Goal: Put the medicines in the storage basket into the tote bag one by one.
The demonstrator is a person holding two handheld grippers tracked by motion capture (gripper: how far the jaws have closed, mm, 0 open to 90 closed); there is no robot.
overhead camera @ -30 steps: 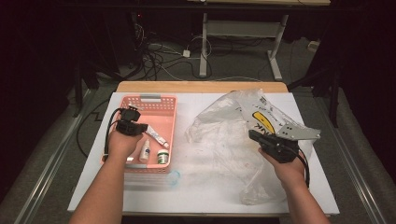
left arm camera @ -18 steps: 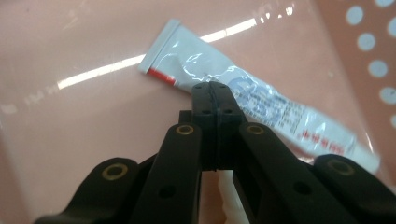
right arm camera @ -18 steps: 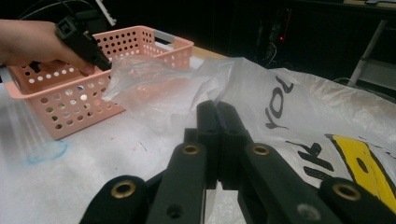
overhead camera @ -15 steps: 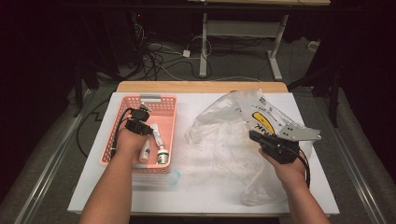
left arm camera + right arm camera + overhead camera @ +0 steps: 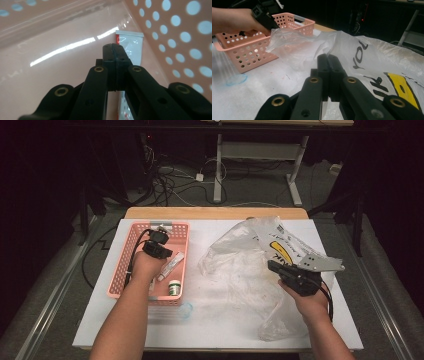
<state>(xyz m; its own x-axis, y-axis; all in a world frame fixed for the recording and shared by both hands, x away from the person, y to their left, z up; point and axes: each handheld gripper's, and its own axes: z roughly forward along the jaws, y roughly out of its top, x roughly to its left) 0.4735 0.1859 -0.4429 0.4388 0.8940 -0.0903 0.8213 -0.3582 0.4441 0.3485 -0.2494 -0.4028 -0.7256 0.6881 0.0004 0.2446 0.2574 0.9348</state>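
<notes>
My left gripper (image 5: 159,249) reaches down into the pink perforated basket (image 5: 131,236). In the left gripper view its jaws (image 5: 115,51) are shut with nothing between them, just above a white and red tube (image 5: 130,47) lying on the basket floor beside the holed wall (image 5: 180,37). From above, the tube (image 5: 171,265) lies right of my hand, with a small green-lidded jar (image 5: 174,287) nearer me. My right gripper (image 5: 274,266) rests shut over the crumpled clear plastic bag (image 5: 245,255). Its shut tips (image 5: 328,58) show no film pinched between them.
The bag (image 5: 372,50) carries black lettering and a yellow patch and spreads over the right half of the white table (image 5: 210,320). A light blue ring (image 5: 184,309) lies in front of the basket. Cables and desk legs stand on the dark floor beyond.
My left hand has slid to the right inside the basket, toward the tube. The right hand and the bag have stayed where they were.
</notes>
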